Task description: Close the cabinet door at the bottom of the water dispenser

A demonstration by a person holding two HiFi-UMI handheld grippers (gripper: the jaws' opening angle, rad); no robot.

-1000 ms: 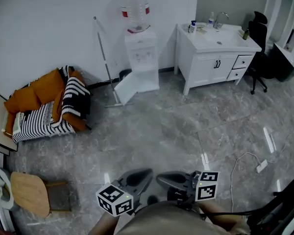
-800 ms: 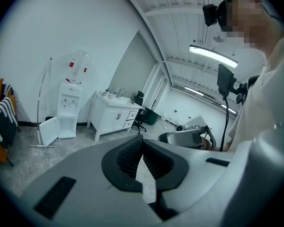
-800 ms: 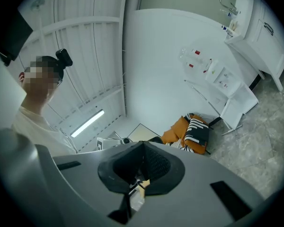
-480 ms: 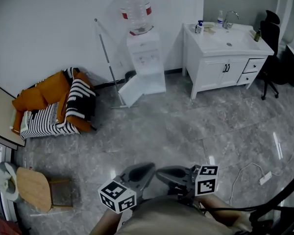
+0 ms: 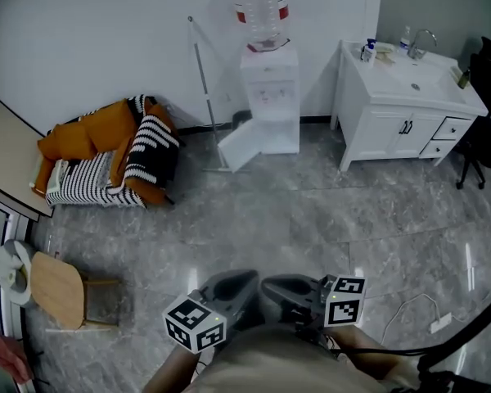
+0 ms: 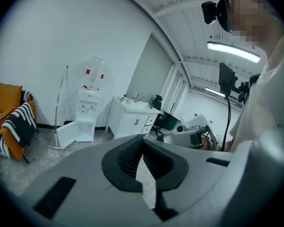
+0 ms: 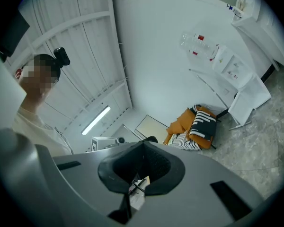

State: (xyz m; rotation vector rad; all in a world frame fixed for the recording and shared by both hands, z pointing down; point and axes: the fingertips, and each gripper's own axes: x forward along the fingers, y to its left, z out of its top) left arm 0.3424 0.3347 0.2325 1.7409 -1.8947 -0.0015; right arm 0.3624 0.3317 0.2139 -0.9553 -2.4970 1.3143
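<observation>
The white water dispenser (image 5: 270, 97) stands against the far wall with a clear bottle on top. Its bottom cabinet door (image 5: 244, 147) hangs open, swung out to the left over the floor. In the left gripper view the dispenser (image 6: 87, 113) and its open door (image 6: 66, 135) are small and far off at the left. The right gripper view has the dispenser (image 7: 231, 64) and its door (image 7: 248, 97) far off at the upper right. My left gripper (image 5: 244, 282) and right gripper (image 5: 272, 286) are close to my body at the bottom, both shut and empty, far from the door.
A pole (image 5: 206, 97) leans on the wall left of the dispenser. A white sink vanity (image 5: 409, 109) stands to its right, with an office chair (image 5: 481, 129) beyond. An orange sofa with a striped blanket (image 5: 106, 162) is at the left, and a wooden stool (image 5: 59, 289) lower left. A cable (image 5: 409, 309) lies on the floor at the right.
The head view has swung left, so the dispenser, vanity and sofa now sit farther right in it. Both grippers stay shut and low in the view.
</observation>
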